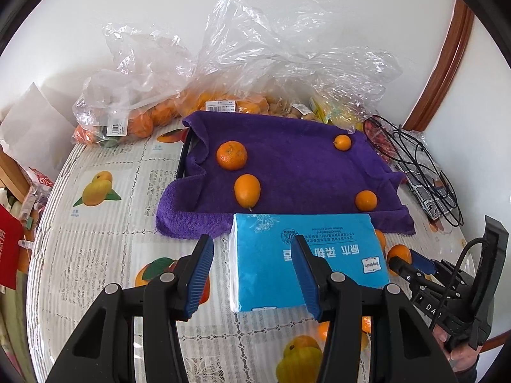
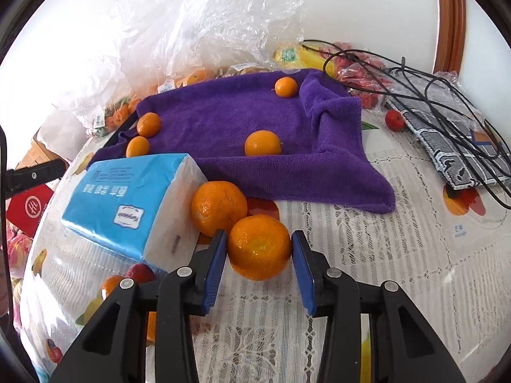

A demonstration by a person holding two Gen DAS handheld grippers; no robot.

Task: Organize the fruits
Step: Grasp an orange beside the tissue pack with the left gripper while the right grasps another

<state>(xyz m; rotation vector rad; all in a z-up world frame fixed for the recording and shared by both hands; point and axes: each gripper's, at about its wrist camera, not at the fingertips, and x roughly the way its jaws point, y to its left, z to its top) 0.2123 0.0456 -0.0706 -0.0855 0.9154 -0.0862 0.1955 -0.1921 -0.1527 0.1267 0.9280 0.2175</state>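
The mandarin (image 2: 258, 246) you are after sits on the tablecloth (image 2: 367, 255) between the pads of the right tongs (image 2: 259, 255); the left pad meets its rind, the right shows a sliver of gap, so treat it as bracketed, not yet pinched. Judge it light, round, soft-skinned and apt to roll: take it across its widest girth, gently. A second mandarin (image 2: 218, 207) touches it behind-left beside the tissue pack (image 2: 127, 204), the purple towel (image 2: 255, 118) lies beyond, and your left tongs (image 1: 252, 274) stand spread and empty
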